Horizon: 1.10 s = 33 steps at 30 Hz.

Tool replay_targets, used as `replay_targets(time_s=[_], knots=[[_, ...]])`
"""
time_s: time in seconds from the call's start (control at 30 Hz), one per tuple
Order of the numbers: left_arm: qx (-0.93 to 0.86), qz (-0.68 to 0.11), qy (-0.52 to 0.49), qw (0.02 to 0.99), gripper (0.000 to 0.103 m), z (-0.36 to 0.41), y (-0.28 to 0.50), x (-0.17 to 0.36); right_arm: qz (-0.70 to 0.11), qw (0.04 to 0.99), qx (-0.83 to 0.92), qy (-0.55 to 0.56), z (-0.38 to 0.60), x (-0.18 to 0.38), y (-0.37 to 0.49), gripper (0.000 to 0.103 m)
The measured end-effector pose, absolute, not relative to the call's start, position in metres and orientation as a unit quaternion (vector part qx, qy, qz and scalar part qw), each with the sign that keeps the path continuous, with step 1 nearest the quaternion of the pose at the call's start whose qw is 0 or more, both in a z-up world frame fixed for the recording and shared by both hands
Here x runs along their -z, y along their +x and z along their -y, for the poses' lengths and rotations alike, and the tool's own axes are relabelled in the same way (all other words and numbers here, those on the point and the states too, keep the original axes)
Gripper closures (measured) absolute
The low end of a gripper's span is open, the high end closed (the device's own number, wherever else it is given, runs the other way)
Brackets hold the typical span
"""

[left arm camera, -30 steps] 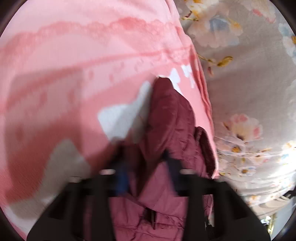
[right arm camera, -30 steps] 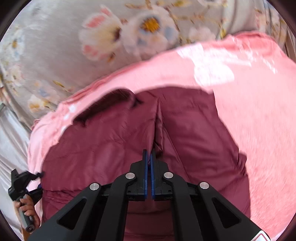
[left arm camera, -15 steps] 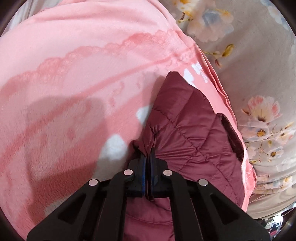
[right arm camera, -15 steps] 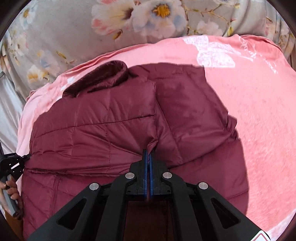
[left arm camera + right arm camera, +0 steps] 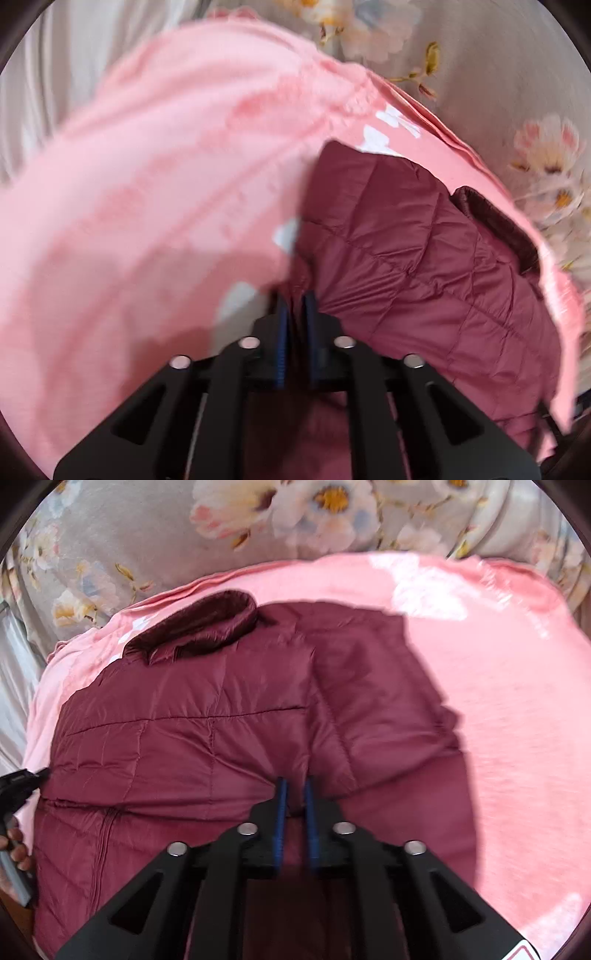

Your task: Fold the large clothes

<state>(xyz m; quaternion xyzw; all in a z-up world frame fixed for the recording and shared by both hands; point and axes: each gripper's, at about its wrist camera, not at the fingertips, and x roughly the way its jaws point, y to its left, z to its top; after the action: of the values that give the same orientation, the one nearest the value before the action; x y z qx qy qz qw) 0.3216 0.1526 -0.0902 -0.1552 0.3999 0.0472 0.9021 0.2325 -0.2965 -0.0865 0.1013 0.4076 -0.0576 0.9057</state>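
Maroon puffer jacket [image 5: 207, 746] mid-frame on pink blanket [image 5: 517, 709], L gripper [image 5: 295, 295] slightly spread w/ fabric between, R gripper [image 5: 295, 782] slightly spread over jacket.

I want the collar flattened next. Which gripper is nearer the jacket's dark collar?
Hard to call. The collar lies ahead and right of the left gripper, ahead and left of the right gripper.
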Motion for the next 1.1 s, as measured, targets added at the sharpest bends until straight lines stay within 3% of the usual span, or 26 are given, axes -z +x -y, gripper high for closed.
replay_targets(time_s=[0.03,0.07,0.37,0.73,1.1], knots=[[-0.066,-0.392,-0.128,0.909,0.074,-0.152,0.313,0.081,-0.398,0.910,0.071,0.090,0.296,0.079,0.224,0.085],[-0.075,-0.380,-0.108,0.915,0.072,-0.153,0.304,0.071,-0.390,0.914,0.077,0.082,0.295,0.073,0.219,0.083],[0.028,-0.346,-0.057,0.936,0.072,-0.083,0.295,0.009,-0.348,0.935,-0.029,0.052,0.205,0.029,0.237,0.083],[0.060,-0.413,-0.022,0.908,0.072,-0.026,0.314,0.080,-0.402,0.914,-0.048,0.007,0.145,0.090,0.266,0.087],[0.052,-0.398,0.001,0.916,0.072,-0.022,0.304,0.104,-0.408,0.912,-0.044,-0.001,0.139,0.108,0.262,0.089]])
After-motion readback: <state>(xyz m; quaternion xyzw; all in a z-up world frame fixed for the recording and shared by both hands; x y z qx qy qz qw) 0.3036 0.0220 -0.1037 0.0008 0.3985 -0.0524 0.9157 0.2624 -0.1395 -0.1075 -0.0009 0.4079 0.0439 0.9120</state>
